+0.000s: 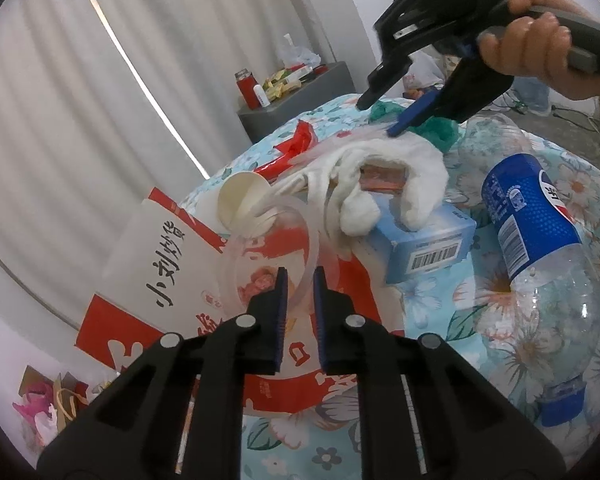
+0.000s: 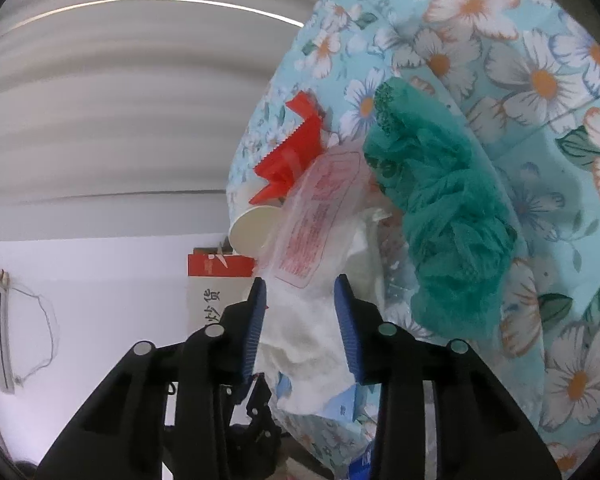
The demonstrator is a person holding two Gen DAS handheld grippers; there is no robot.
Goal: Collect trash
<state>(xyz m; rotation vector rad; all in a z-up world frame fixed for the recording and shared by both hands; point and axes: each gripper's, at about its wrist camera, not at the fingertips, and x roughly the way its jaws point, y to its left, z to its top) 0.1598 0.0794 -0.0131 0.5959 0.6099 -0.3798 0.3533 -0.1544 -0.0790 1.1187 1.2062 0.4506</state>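
At bottom centre, the left gripper [image 1: 299,316] holds its jaws narrowly apart around the rim of a clear plastic cup [image 1: 268,256] lying on a red-and-white paper bag [image 1: 172,272]. At upper right, the right gripper [image 1: 378,116] gapes wide, empty, over a white cloth [image 1: 396,168]. A blue tissue box [image 1: 428,248], Pepsi bottle [image 1: 540,248] and green netting [image 2: 440,216] litter the floral tablecloth [image 2: 540,80].

Left gripper [image 1: 299,280] pinching clear plastic cup [image 1: 268,248] rim, apparently; right gripper [image 1: 376,116] over white cloth [image 1: 388,176].
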